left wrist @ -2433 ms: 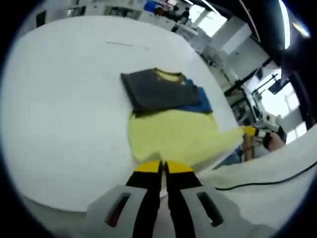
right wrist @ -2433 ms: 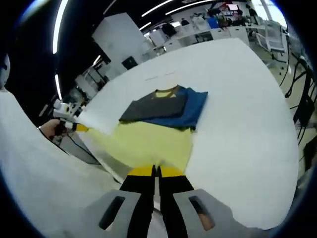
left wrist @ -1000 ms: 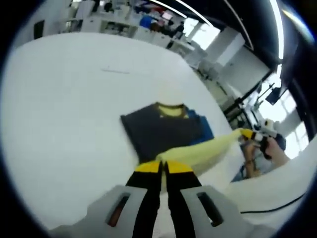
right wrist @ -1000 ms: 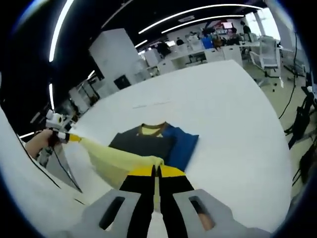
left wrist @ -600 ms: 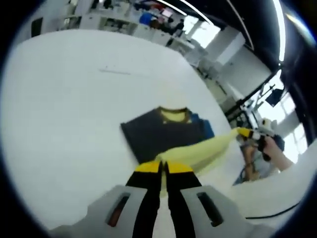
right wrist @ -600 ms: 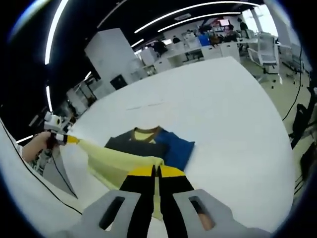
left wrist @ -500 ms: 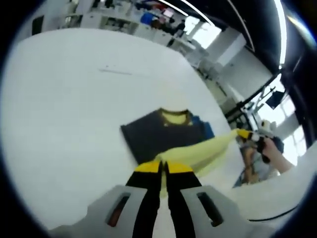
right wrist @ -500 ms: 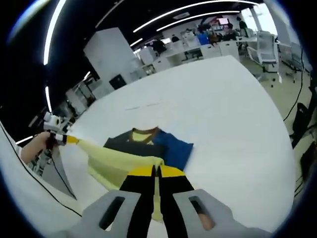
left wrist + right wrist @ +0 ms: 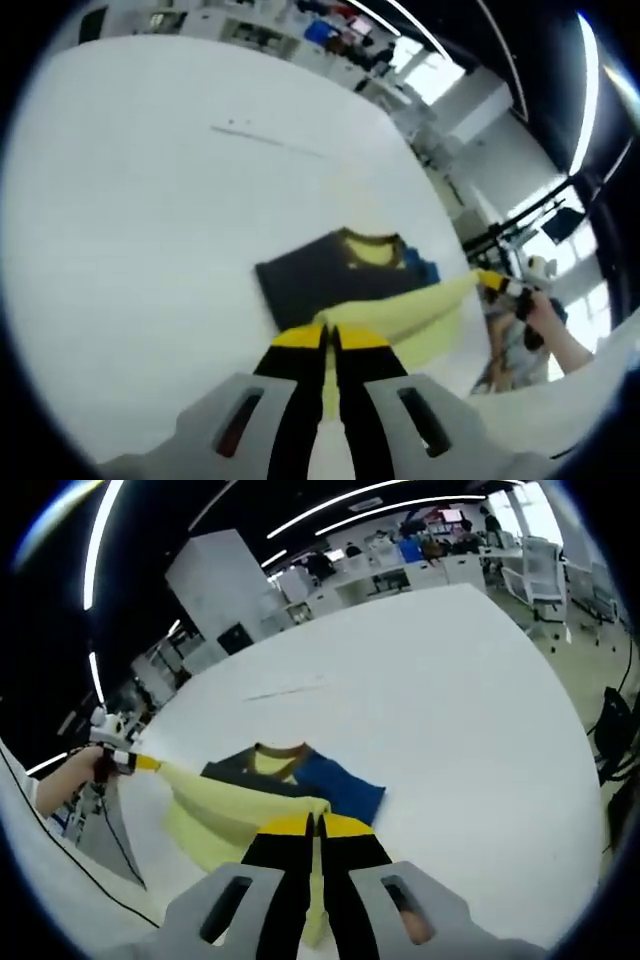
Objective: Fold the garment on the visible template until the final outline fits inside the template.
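Mid-fold: both hand-held grippers [image 9: 325, 335] [image 9: 312, 823] clamped on the yellow T-shirt [image 9: 235, 810] hem (lifted off the counter [image 9: 130, 200]); next, lay it forward.

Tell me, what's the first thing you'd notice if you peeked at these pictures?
The yellow cloth jumps out: the garment's lower part is lifted off the big white table and stretched between the two grippers. The right gripper pinches one corner, and the left gripper pinches the other. Behind the raised cloth, the garment's dark part and blue part lie flat on the table.
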The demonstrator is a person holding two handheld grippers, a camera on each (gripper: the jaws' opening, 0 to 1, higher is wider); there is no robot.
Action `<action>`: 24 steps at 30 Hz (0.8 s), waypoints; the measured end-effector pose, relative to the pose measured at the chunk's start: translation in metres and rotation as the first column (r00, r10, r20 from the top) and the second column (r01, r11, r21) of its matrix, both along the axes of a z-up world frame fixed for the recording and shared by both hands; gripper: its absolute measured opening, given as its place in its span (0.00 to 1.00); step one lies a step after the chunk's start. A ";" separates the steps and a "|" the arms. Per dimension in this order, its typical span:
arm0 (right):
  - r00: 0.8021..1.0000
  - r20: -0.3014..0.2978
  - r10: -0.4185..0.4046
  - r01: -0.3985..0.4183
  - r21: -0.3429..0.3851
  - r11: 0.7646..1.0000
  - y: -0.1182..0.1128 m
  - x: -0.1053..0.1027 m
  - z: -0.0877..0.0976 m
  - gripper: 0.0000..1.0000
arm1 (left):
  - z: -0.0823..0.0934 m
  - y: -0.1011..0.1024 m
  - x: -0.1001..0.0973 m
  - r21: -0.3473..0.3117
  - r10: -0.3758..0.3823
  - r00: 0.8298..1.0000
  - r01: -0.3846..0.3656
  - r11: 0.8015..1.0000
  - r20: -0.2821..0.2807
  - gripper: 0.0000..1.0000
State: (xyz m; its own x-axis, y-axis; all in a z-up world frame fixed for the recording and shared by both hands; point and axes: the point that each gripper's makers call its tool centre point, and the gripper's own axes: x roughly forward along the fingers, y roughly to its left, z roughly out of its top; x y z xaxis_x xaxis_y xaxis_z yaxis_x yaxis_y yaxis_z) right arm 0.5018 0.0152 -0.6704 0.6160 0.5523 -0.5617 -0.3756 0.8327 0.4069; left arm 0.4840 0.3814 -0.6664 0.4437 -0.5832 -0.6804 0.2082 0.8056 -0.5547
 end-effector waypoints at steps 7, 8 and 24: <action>1.000 -0.020 0.012 -0.012 -0.018 1.000 0.001 0.012 -0.012 0.03 | -0.013 0.000 0.010 0.007 0.003 1.000 -0.003 1.000 -0.027 0.00; 1.000 -0.022 0.012 -0.012 -0.020 1.000 0.000 0.013 -0.013 0.03 | -0.014 -0.001 0.011 0.009 -0.001 1.000 0.001 1.000 -0.028 0.00; 0.998 -0.061 0.021 -0.023 -0.042 0.999 0.003 0.033 -0.034 0.03 | -0.039 0.006 0.031 0.009 0.026 0.997 -0.026 1.000 -0.072 0.00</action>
